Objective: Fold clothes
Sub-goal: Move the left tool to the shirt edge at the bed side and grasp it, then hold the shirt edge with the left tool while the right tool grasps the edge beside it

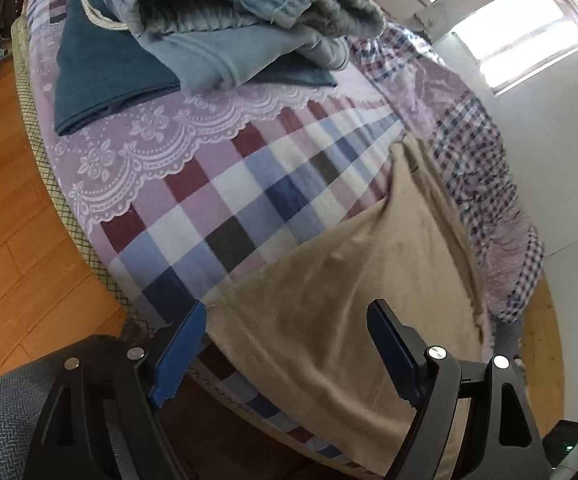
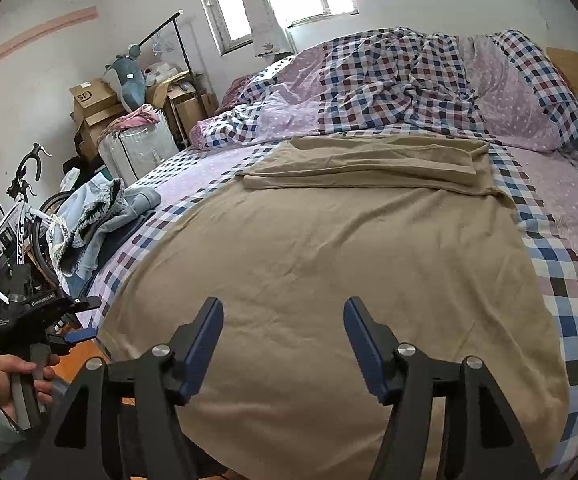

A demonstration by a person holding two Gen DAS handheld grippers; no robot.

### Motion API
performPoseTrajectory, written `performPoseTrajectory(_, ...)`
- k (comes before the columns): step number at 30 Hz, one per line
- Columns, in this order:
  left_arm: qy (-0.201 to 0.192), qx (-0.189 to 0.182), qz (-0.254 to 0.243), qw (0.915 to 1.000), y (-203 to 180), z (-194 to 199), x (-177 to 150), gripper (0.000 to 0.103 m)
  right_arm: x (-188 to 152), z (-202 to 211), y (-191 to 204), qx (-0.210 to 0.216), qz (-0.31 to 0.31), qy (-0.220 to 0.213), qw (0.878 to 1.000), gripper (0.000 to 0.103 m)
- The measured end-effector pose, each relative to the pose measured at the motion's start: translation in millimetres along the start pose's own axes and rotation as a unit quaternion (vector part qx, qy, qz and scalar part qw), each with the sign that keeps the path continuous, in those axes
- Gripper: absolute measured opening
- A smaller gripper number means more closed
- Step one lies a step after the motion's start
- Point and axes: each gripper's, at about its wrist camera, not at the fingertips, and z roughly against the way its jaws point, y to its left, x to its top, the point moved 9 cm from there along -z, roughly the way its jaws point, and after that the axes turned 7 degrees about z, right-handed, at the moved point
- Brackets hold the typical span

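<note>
A tan garment (image 2: 329, 264) lies spread flat on the checkered bed, its far end folded back into a narrow band (image 2: 365, 168). My right gripper (image 2: 283, 312) hovers open over its near end, nothing between the fingers. In the left wrist view my left gripper (image 1: 289, 316) is open above the tan garment's (image 1: 329, 300) near left corner at the bed's edge. The right wrist view shows the left gripper (image 2: 83, 318) held in a hand by that corner, its jaws apart. A pile of blue clothes (image 1: 225, 16) sits on a dark teal folded piece (image 1: 93, 68).
A crumpled checkered duvet (image 2: 409, 76) fills the bed's far side. The bed sheet (image 1: 225, 200) has a lace-print band. A wooden floor (image 1: 5, 240) lies left of the bed. A bicycle (image 2: 21, 216), boxes (image 2: 93, 108) and a clear container (image 2: 137, 148) crowd the left wall.
</note>
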Motion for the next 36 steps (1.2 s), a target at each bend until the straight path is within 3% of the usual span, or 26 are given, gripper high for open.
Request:
performPoseTrajectory(16, 0.050, -0.033, 0.040, 0.9974, 10.6, -18.0, -6.3, 0.086, -15.0, -29.2, 28.8, -0.018, 0.069, 0.031, 0.997, 0.067)
performPoseTrajectory(23, 0.055, -0.110, 0.040, 0.9916, -4.4, -8.0, -6.0, 0.086, -24.1, -43.7, 45.8, -0.018, 0.102, 0.046, 0.994, 0.067)
performPoseTrajectory(27, 0.048, -0.123, 0.056, 0.9897, -2.6, -3.6, -1.5, 0.086, -31.9, -50.5, 55.7, -0.021, 0.130, 0.055, 0.990, 0.067)
performPoseTrajectory(32, 0.044, -0.185, 0.080, 0.9784, -8.8, 7.8, 6.0, 0.086, -39.8, -59.6, 69.3, -0.016, 0.155, 0.063, 0.986, 0.067)
performPoseTrajectory(36, 0.070, -0.190, 0.080, 0.9760, -10.6, 2.8, 0.8, 0.086, -42.7, -66.4, 83.3, 0.001, 0.154, 0.065, 0.986, 0.067)
